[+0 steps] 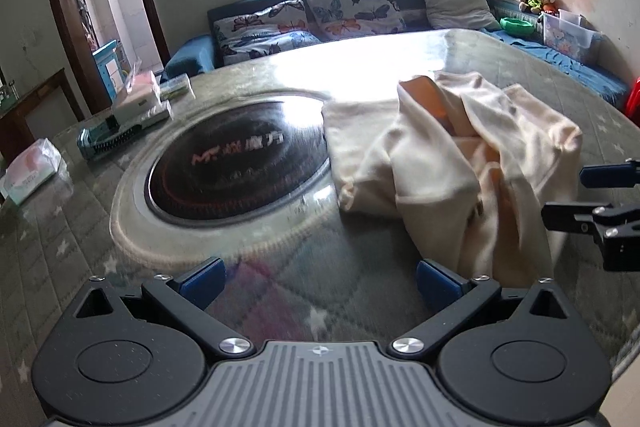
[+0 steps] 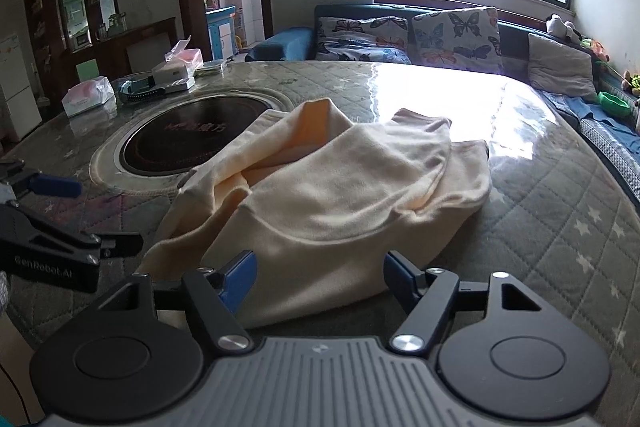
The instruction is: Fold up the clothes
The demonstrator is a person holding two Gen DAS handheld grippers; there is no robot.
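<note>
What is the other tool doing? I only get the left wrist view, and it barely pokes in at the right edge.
Observer: In the right wrist view, the right tool is open, and the near hem of the cream garment lies between its fingers. I cannot tell whether they touch it.
Operator: Is the whole garment flat on that side?
Observer: No. It is bunched, with one fold standing up toward the round black plate.
Operator: Anything in the room that I miss?
Observer: A white fridge stands at the far left.
</note>
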